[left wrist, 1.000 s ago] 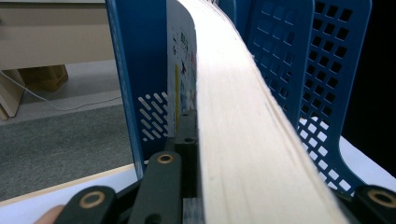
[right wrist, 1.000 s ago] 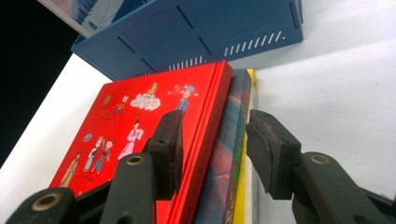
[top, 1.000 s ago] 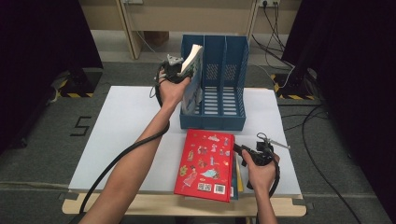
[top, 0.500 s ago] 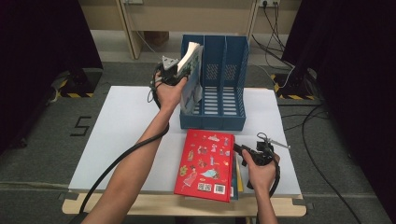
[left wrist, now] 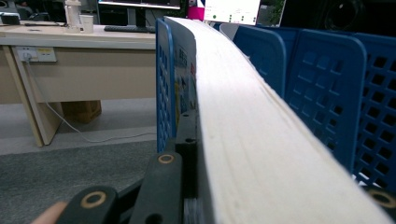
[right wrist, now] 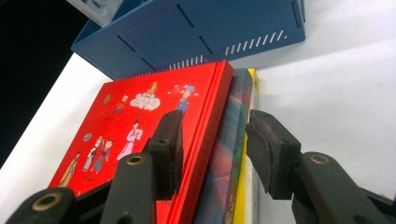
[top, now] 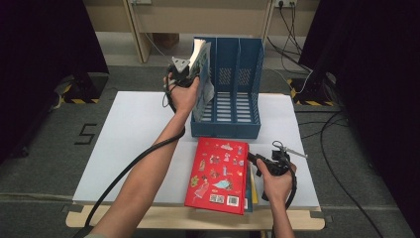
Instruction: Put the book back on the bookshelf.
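Book with a thick block of cream pages and a pale blue illustrated cover is being gripped between the jaws of the left gripper, held tilted at the left wall of the blue perforated plastic file rack. The right gripper is being held with jaws parted, astride the edge of the red hardback picture book topping a stack on the white table, pads not pressing.

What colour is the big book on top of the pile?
Red, with little cartoon people on its cover. The book shows best in the right gripper view.
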Demonstrator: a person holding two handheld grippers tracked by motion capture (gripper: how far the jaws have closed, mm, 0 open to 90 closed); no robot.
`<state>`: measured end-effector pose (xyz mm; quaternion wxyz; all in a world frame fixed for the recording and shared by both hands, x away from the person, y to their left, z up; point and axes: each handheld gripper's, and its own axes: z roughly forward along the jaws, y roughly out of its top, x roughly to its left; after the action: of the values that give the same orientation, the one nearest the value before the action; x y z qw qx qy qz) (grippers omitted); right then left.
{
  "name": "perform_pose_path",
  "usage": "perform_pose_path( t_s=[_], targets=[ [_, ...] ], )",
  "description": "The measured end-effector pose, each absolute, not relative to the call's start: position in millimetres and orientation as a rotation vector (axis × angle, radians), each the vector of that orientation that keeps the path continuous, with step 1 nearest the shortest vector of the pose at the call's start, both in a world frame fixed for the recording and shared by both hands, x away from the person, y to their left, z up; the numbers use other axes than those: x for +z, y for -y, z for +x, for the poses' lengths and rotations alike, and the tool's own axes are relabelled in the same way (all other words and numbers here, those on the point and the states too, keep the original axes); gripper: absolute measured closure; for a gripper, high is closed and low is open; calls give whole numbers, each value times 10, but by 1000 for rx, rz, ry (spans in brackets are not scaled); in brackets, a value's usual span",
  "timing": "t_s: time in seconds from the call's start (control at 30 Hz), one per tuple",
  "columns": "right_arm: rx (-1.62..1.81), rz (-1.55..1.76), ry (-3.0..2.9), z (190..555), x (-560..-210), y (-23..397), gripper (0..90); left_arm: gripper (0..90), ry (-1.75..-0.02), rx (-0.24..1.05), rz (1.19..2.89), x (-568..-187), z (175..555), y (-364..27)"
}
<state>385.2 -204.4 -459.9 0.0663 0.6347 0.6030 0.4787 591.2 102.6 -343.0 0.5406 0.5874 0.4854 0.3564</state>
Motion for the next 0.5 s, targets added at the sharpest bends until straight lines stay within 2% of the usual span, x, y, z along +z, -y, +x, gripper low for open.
perform_pose_path(
  t_s=[0.2, 0.5],
  targets=[
    [1438, 1922, -1812, 3852, -4610, 2068, 567, 734, -1174, 886, 1379, -3475, 5932, -1012],
    [1436, 1906, -1814, 3847, -4601, 2077, 567, 718, -1188, 874, 1417, -3441, 5927, -1006]
  ],
)
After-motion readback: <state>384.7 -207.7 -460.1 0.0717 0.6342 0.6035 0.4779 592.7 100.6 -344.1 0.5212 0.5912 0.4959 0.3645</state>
